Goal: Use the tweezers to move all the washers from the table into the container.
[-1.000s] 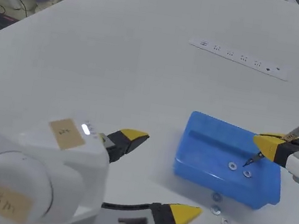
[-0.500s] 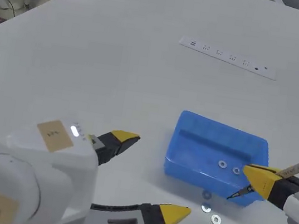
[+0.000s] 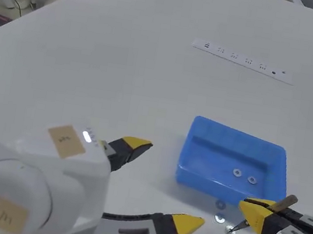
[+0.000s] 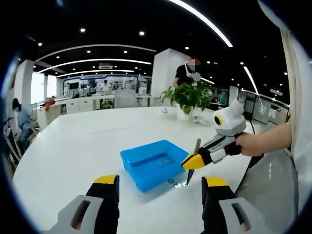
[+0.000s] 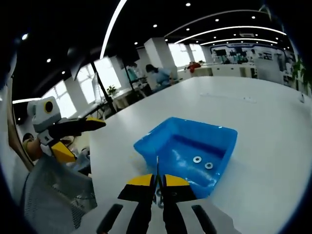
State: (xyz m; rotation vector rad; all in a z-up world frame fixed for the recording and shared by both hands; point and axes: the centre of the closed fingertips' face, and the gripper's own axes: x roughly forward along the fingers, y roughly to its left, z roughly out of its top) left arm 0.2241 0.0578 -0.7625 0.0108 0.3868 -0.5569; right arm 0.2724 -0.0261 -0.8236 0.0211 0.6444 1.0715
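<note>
A blue container (image 3: 268, 156) sits on the white table with two washers (image 3: 237, 173) inside. Three more washers (image 3: 221, 219) lie on the table just in front of it. My right gripper (image 3: 251, 212) is shut on thin metal tweezers (image 3: 239, 226), whose tip rests at the nearest loose washer (image 3: 230, 231). In the right gripper view the tweezers (image 5: 157, 170) stick out between the shut jaws (image 5: 156, 181) toward the container (image 5: 214, 134). My left gripper (image 3: 167, 183) hovers open to the left, holding nothing. In the left gripper view, the left gripper (image 4: 160, 183) faces the container (image 4: 141, 170).
A white power strip (image 3: 242, 61) lies flat at the far side of the table. In the left gripper view, a potted plant (image 4: 187, 97) and a standing person (image 4: 187, 73) are beyond the table's far end. Bare tabletop (image 3: 92, 72) spreads to the left.
My right gripper has come off the container and moved down toward me; the tweezers' tip went from over the washers inside to the loose washers on the table. The left gripper stays put.
</note>
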